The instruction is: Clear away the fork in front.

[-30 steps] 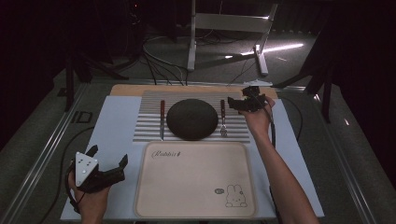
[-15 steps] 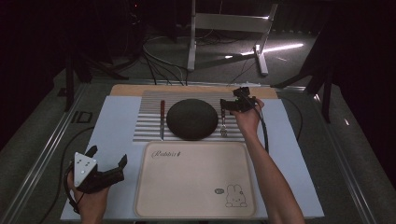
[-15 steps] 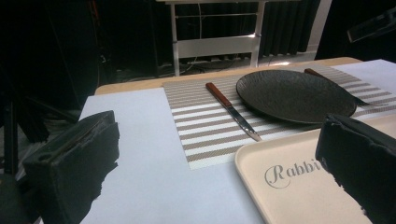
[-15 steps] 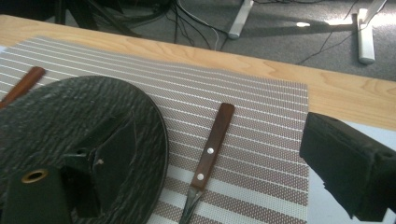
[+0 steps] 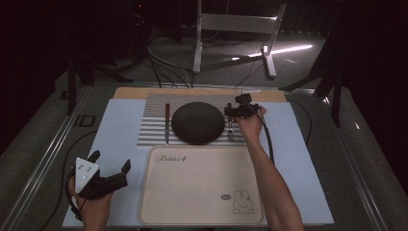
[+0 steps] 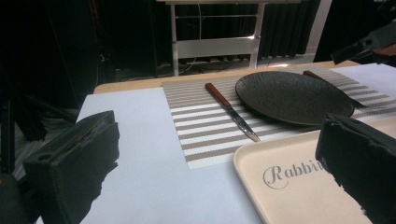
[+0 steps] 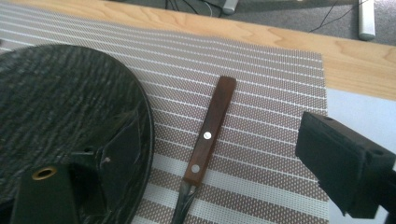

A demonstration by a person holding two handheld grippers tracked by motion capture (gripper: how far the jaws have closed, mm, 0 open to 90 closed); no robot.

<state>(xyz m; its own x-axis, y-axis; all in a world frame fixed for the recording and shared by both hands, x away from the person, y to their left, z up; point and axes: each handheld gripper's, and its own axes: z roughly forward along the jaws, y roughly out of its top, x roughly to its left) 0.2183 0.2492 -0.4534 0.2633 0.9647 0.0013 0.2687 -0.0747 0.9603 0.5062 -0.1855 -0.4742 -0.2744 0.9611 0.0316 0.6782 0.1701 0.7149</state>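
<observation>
The counter has a wooden top. A pale blue sheet covers most of it. On this sheet lie a striped placemat and, nearer the person, a beige tray.

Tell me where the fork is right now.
In the high view the fork lies on the striped placemat, just right of the black plate, under the open right claw.
</observation>
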